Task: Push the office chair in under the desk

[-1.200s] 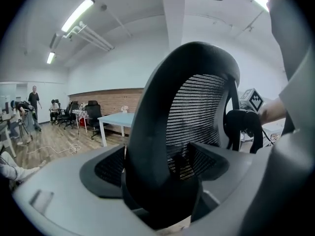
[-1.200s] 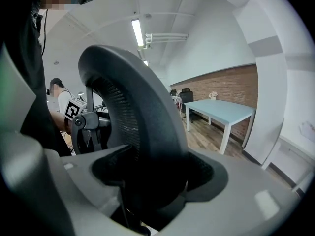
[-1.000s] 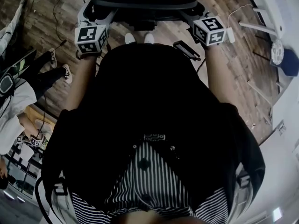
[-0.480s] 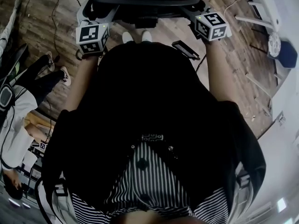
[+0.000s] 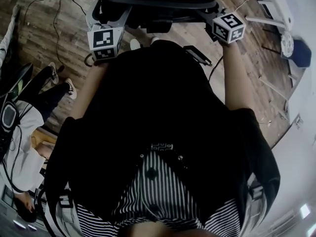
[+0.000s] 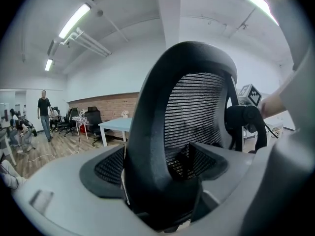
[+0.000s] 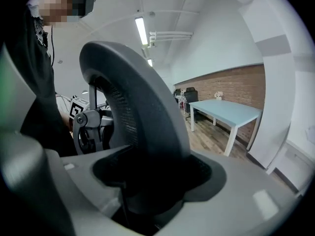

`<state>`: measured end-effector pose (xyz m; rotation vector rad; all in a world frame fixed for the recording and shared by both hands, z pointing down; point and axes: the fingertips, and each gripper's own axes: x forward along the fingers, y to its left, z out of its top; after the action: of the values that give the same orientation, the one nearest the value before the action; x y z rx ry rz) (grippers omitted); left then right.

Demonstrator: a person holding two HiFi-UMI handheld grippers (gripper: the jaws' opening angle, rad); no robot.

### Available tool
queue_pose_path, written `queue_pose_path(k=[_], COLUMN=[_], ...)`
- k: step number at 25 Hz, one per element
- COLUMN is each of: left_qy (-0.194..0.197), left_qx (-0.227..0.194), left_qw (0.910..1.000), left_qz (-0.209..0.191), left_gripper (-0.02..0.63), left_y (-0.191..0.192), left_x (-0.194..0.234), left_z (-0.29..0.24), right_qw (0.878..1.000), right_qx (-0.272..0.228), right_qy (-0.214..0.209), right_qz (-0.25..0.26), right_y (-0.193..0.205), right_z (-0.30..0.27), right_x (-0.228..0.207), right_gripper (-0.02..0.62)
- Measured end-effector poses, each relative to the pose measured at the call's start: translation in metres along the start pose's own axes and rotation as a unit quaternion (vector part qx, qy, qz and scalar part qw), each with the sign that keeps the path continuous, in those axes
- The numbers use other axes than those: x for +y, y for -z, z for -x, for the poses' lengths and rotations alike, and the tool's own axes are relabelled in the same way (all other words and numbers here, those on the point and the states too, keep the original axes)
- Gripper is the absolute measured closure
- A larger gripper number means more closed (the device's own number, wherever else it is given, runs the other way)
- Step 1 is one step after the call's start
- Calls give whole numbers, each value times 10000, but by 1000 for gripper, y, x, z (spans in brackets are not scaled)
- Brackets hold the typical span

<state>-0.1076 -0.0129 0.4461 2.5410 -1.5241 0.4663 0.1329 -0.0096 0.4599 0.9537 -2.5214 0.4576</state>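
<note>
Gripped at both sides of its backrest: office chair (image 5: 158, 1), at top of head view, on wood floor (image 5: 44, 28), directly ahead of the person w/ backrest toward the body. Black curved rim, mesh panel (image 6: 197, 107) inside. Seat & base mostly hidden; can't tell whether any part sits under a desk.

Left hand-held gripper (image 6: 162, 193) clamped on the rim's left side, grey jaws pressed in on either side of the black frame, which fills the gap btwn them. Right hand-held gripper (image 7: 147, 193) likewise closed round the rim's right side, frame wedged btwn its jaws. Marker cubes up top, left cube (image 5: 105, 42) a bit nearer the body than right cube (image 5: 228, 27).

Both arms stretched fwd & nearly straight, one each side of the black-clad torso (image 5: 158, 112). Left forearm (image 5: 91, 90) & right forearm (image 5: 236, 78) bare below dark sleeves, converging slightly toward the chair back. White shoes (image 5: 136, 43) just behind the chair base.

Further out: black flat device (image 5: 197, 54) on the floor by the right arm, cables (image 5: 64, 4) upper left, a seated bystander's legs & sneakers (image 5: 61, 78) at left. In the gripper views, pale-blue counter (image 7: 229, 109) on white legs before a brick wall (image 7: 231, 85), ceiling strip lights (image 6: 74, 21), a person standing (image 6: 45, 114) far left among more chairs.
</note>
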Motion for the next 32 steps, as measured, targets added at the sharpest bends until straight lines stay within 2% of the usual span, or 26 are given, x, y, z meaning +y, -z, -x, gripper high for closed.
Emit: queue_pose_path(k=[4,10,21,32], left_qy=[95,-7,-33,-281], left_qx=[-15,-104,-73,-223], left_qw=[10000,9999,10000,9993], left_qz=[-11,-15,-21,-82], left_gripper=[189,201,202,206], left_y=[2,-6,-40,-80], left_x=[5,23,91,156], left_z=[-2,-18,-116,-218], right_qw=[9999,10000,9999,9993], right_qx=[49,25,-47,85], right_qy=[64,5,-94,-349], right_qz=[-69,42,85,130], right_y=[2,-13,-70,-133], right_z=[-4,-24,-97,-176], right_x=[2,-14,-91,-183], right_gripper=[290,291,296,304])
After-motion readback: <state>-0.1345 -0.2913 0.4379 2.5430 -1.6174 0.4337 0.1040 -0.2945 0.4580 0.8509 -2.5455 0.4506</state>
